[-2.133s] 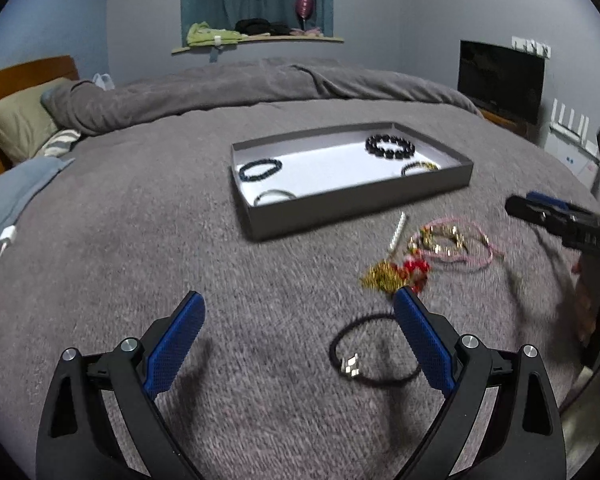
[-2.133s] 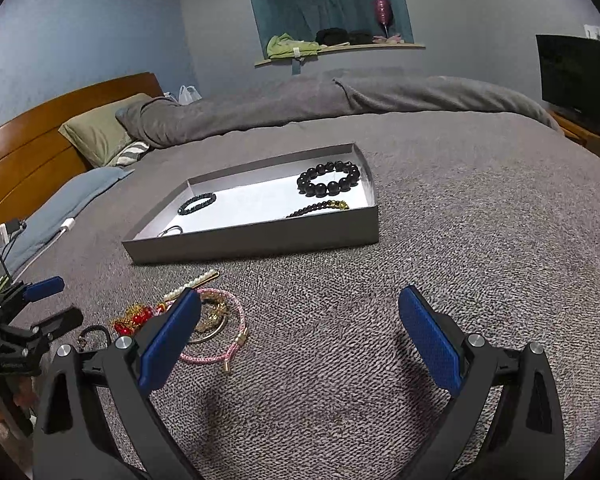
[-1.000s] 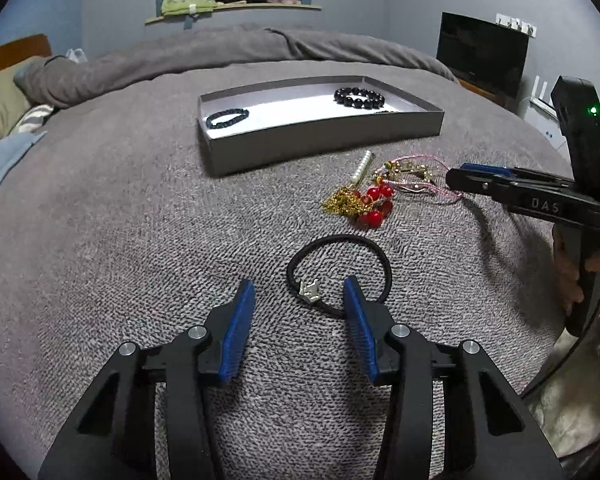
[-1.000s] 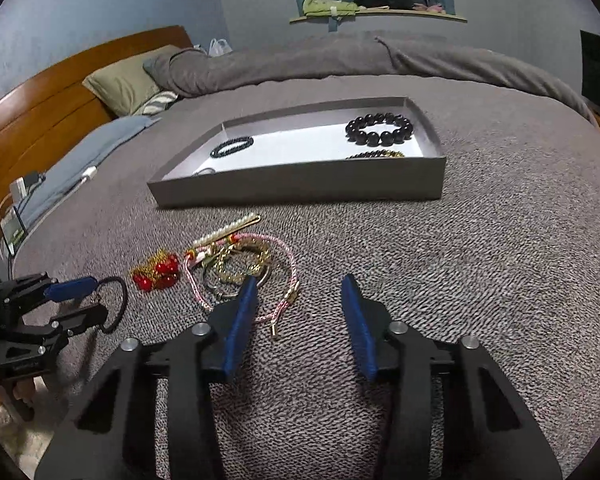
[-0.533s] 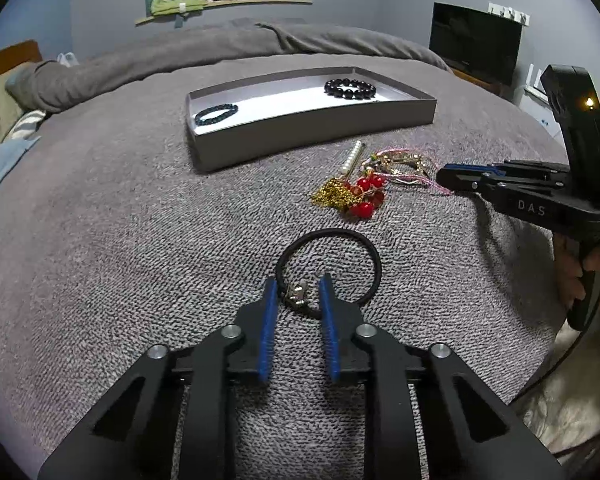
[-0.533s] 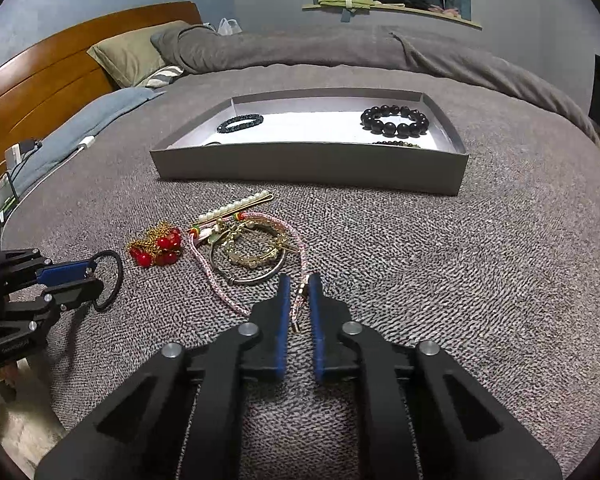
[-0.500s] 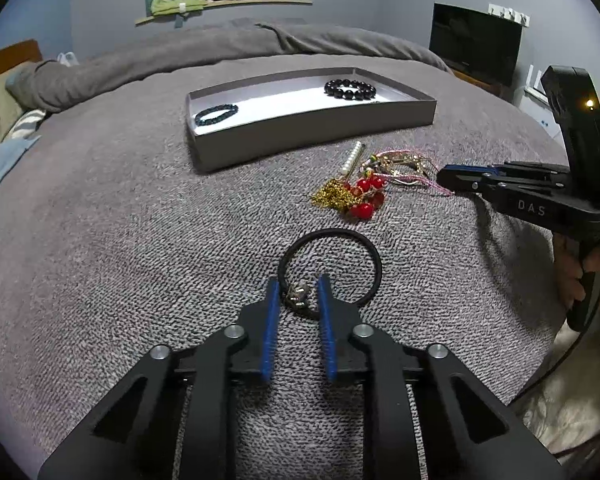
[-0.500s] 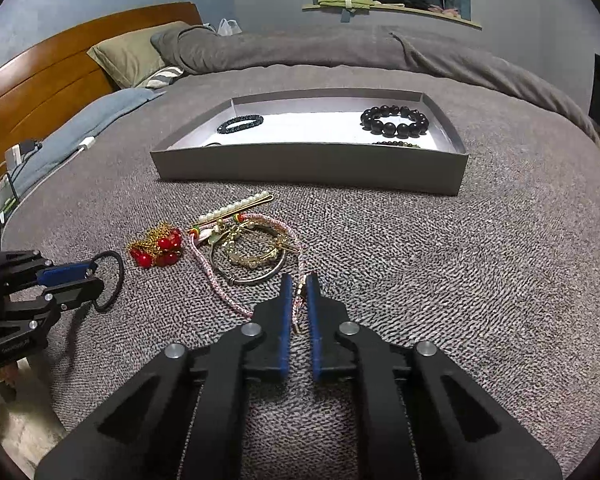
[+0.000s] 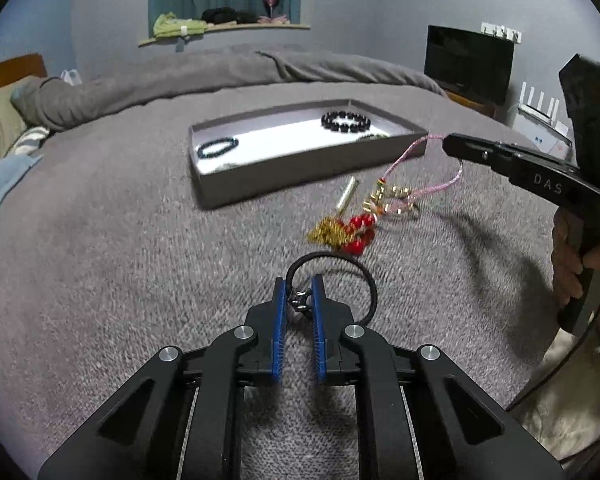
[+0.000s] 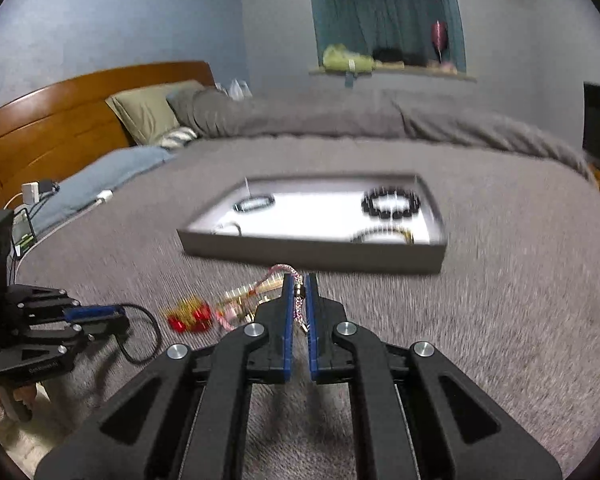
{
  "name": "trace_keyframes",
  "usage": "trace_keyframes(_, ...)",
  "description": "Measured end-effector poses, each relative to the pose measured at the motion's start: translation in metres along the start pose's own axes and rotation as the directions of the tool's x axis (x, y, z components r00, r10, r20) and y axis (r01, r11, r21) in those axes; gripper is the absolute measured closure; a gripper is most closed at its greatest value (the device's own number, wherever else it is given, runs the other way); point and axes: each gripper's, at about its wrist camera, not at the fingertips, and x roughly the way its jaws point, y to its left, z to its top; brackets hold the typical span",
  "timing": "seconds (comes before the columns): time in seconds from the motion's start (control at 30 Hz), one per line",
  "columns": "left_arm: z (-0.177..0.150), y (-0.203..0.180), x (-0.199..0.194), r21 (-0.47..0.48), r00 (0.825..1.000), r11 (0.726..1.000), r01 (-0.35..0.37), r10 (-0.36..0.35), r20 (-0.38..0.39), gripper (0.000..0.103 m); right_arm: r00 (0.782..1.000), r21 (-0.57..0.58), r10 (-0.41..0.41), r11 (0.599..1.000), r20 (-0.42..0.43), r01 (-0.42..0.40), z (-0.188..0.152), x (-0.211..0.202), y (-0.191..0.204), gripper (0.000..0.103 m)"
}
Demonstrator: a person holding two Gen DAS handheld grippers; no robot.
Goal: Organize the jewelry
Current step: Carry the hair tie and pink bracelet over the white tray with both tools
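Note:
My left gripper (image 9: pixel 299 285) is shut on the metal charm of a black cord bracelet (image 9: pixel 370 280), which hangs from it just above the grey bedspread; it also shows in the right wrist view (image 10: pixel 148 334). My right gripper (image 10: pixel 299 280) is shut on a pink braided bracelet (image 9: pixel 428 164) and holds it lifted in front of the grey tray (image 9: pixel 300 168). A gold bangle (image 9: pixel 396 200) dangles tangled in the pink cord. Red beads with gold chain (image 9: pixel 346 232) and a pearl clip (image 9: pixel 347 194) lie on the bed. The tray (image 10: pixel 312 252) holds several bracelets.
The bed has a folded grey duvet (image 9: pixel 180 76) at the far side and pillows (image 10: pixel 148 108) by a wooden headboard (image 10: pixel 60 120). A TV (image 9: pixel 468 64) stands at the right. A phone and charger (image 10: pixel 28 216) lie at the bed's left edge.
Both grippers have risen from the bedspread. The right one has lifted the pink bracelet toward the tray, dragging the gold bangle up. The left one has lifted the black cord bracelet.

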Motion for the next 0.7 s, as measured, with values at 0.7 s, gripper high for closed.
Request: trace_keyframes(0.7, 0.084, 0.032, -0.01, -0.026, 0.991, 0.999, -0.029, 0.032, 0.13, 0.09, 0.988, -0.004, -0.032, 0.999, 0.148, 0.033, 0.078, 0.014, -0.024, 0.097)
